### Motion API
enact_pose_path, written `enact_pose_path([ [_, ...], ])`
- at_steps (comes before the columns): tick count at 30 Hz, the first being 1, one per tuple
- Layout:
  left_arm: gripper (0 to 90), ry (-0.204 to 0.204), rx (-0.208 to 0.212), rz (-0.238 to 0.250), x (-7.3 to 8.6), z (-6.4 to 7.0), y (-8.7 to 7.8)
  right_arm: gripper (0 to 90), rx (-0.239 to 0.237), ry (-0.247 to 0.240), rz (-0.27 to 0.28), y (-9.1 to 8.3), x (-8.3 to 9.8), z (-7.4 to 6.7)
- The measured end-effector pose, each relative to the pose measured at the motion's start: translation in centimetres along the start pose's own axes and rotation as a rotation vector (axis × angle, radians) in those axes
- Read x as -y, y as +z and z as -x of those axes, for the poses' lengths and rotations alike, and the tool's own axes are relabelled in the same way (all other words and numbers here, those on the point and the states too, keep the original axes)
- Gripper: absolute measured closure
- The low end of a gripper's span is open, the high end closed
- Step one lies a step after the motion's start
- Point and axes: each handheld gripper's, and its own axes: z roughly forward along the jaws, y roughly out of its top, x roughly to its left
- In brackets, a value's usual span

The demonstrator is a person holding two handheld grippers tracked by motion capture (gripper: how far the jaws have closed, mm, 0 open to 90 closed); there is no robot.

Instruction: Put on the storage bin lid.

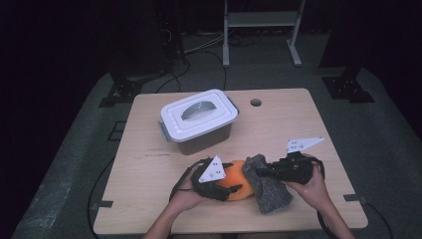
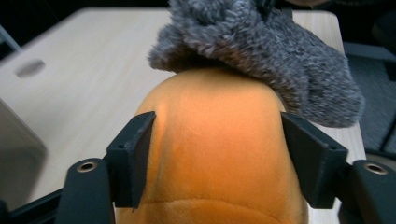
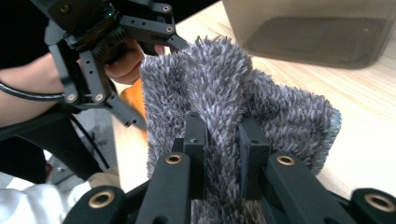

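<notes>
At the lower centre of the high view, an orange plush toy (image 1: 236,180) is seen lying on the wooden counter (image 1: 149,169), with a grey fuzzy cloth (image 1: 268,191) draped against its right side. The left claw (image 1: 230,190) is set around the toy; in the left gripper view both pads are pressed against its orange sides, so it is grasped. The right claw (image 3: 223,140) is clenched on a fold of the cloth. A lidded plastic storage box (image 1: 199,121) stands in the upper middle.
</notes>
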Motion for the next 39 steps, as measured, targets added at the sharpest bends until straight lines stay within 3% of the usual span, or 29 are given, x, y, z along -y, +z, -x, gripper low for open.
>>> enact_pose_path([
  [3, 28.7, -0.025, 0.022, -0.011, 0.8, -0.3, 0.0, 75.8, 0.012, -0.006, -0.069, 1.3, 0.6, 0.2],
  [5, 28.2, -0.036, 0.033, -0.011, 1.1, -0.4, -0.3, 75.8, -0.018, 0.017, -0.075, 1.6, 1.2, 0.7],
  [7, 27.2, -0.052, 0.040, -0.006, 1.3, -0.6, -0.5, 75.8, 0.004, 0.023, -0.102, 1.3, 1.6, 1.0],
  [11, 25.6, -0.067, 0.054, 0.001, 1.7, -0.9, -0.7, 75.8, 0.034, 0.103, -0.165, 0.8, 3.4, 2.6],
  [13, 24.6, -0.066, 0.058, 0.000, 1.7, -0.9, -0.7, 75.9, 0.019, 0.114, -0.137, 0.3, 3.3, 2.6],
  [16, 24.5, -0.065, 0.067, 0.001, 1.7, -0.8, -0.6, 75.9, -0.016, 0.094, -0.040, -0.3, 2.1, 1.8],
  [19, 24.0, -0.059, 0.064, -0.001, 1.6, -0.7, -0.5, 75.9, -0.040, 0.066, -0.010, 0.2, 1.2, 0.9],
  [22, 24.1, -0.066, 0.061, -0.008, 1.7, -0.8, -0.6, 75.3, -0.038, 0.044, -0.060, 1.5, 1.3, 0.6],
  [25, 24.1, -0.081, 0.054, -0.011, 1.7, -0.9, -0.6, 75.3, -0.055, 0.068, -0.077, 1.6, 1.7, 1.0],
  [28, 24.0, -0.098, 0.061, -0.005, 1.8, -1.0, -0.7, 75.3, -0.017, 0.082, -0.123, 1.3, 2.5, 1.6],
  [30, 23.3, -0.101, 0.081, -0.007, 1.8, -1.0, -0.6, 75.5, 0.004, 0.076, -0.121, 0.9, 2.7, 1.6],
  [32, 23.0, -0.074, 0.098, -0.009, 1.8, -0.9, -0.6, 75.4, 0.018, 0.043, -0.080, 0.5, 1.9, 0.8],
  [35, 21.2, -0.068, 0.108, -0.012, 1.7, -0.8, -0.6, 75.2, -0.013, 0.002, -0.042, 1.0, 0.7, -0.4],
  [39, 12.5, -0.090, 0.149, -0.010, 1.2, -0.9, -0.9, 75.1, -0.046, -0.025, -0.115, 2.6, 1.2, -0.7],
])
